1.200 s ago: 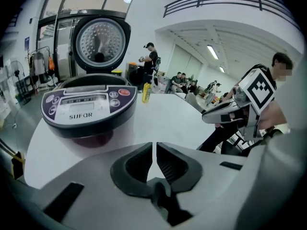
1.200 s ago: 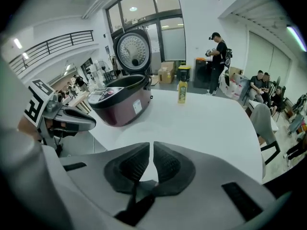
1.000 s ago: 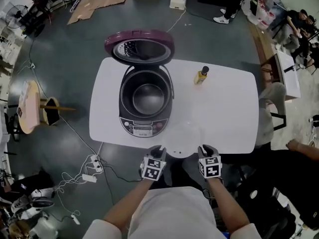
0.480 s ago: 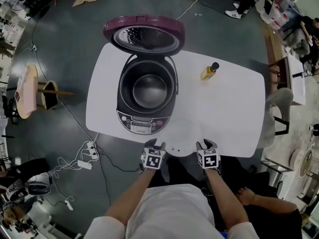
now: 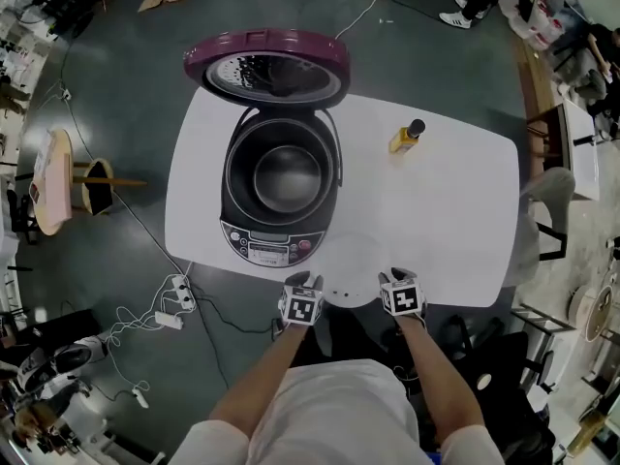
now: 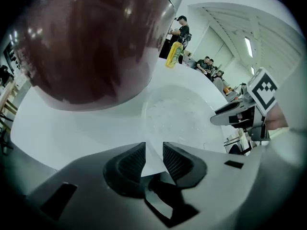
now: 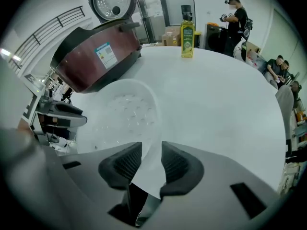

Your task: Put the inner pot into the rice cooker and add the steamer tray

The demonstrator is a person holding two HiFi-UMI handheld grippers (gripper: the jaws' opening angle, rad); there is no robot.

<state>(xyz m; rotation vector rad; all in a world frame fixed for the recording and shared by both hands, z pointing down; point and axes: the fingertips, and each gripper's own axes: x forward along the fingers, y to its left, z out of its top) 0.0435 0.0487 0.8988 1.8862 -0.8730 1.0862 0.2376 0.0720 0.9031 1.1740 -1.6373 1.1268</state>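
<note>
The maroon rice cooker (image 5: 281, 177) stands open on the white table (image 5: 446, 221), with the dark inner pot (image 5: 288, 177) seated inside it. A white perforated steamer tray (image 5: 354, 267) lies flat in front of the cooker, at the table's near edge. My left gripper (image 5: 303, 283) is at the tray's left rim and my right gripper (image 5: 395, 281) at its right rim. In the left gripper view the tray (image 6: 180, 116) runs between my left gripper's (image 6: 153, 152) jaws. The right gripper view shows the same for the tray (image 7: 127, 111) and right gripper (image 7: 151, 155). Both pairs of jaws have just been closing, with gaps showing.
The cooker's lid (image 5: 266, 66) stands raised at the back. A yellow oil bottle (image 5: 405, 136) stands on the table behind and to the right. Cables and a power strip (image 5: 174, 313) lie on the floor at the left. People stand in the room's background.
Both grippers have come down to the tray's near rim, and its edge now sits between each pair of jaws. The cooker, pot and bottle have not moved.
</note>
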